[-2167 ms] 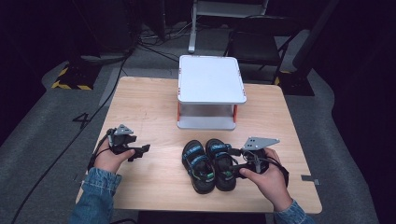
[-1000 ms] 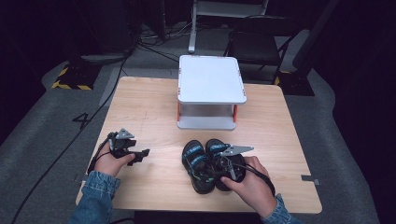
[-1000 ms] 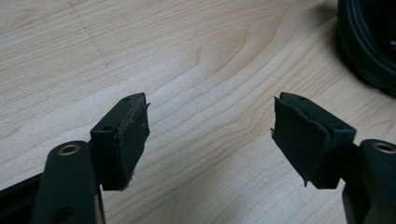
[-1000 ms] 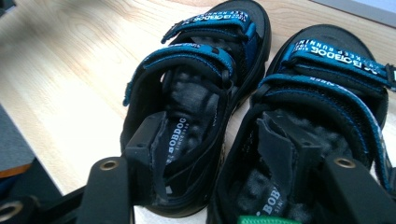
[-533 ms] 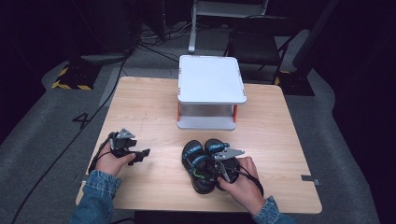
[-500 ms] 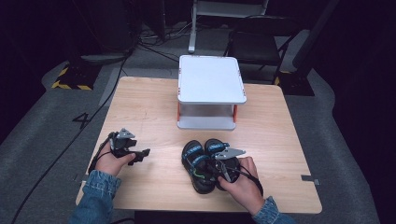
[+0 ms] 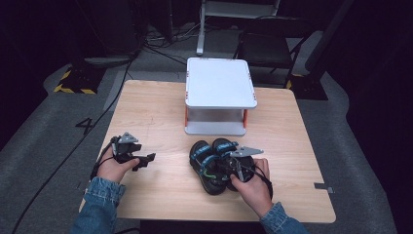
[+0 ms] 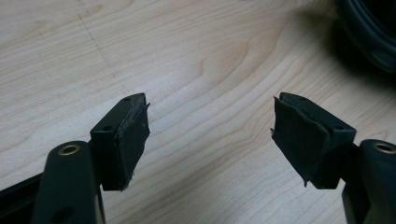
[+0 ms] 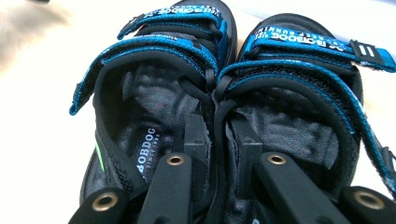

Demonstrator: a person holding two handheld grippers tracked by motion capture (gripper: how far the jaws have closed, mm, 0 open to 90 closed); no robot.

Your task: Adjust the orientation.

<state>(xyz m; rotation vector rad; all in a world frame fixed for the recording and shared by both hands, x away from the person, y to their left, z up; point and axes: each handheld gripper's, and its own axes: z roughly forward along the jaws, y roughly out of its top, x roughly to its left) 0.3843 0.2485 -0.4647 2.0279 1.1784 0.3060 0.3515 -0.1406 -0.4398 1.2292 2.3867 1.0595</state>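
A pair of black sandals with blue straps (image 7: 203, 163) lies side by side on the wooden table (image 7: 146, 107), toes toward the far side. In the right gripper view the left sandal (image 9: 140, 93) and the right sandal (image 9: 303, 98) touch at their inner walls. My right gripper (image 9: 219, 123) has just been closing, one jaw inside each sandal, and now pinches those two inner walls together. From above, the right gripper (image 7: 230, 166) sits over the heels. My left gripper (image 7: 148, 158) rests low over bare wood to the left, jaws apart with nothing between them (image 8: 210, 126).
A white two-level stand with orange posts (image 7: 219, 83) sits at the table's far middle, just beyond the sandals. A black sandal edge (image 8: 369, 32) shows at the top right of the left gripper view. Dark floor, cables and a chair surround the table.
My right hand has come in from the right of the sandals to sit over their heels, and its jaws have shut on the inner walls. The left hand has barely moved.
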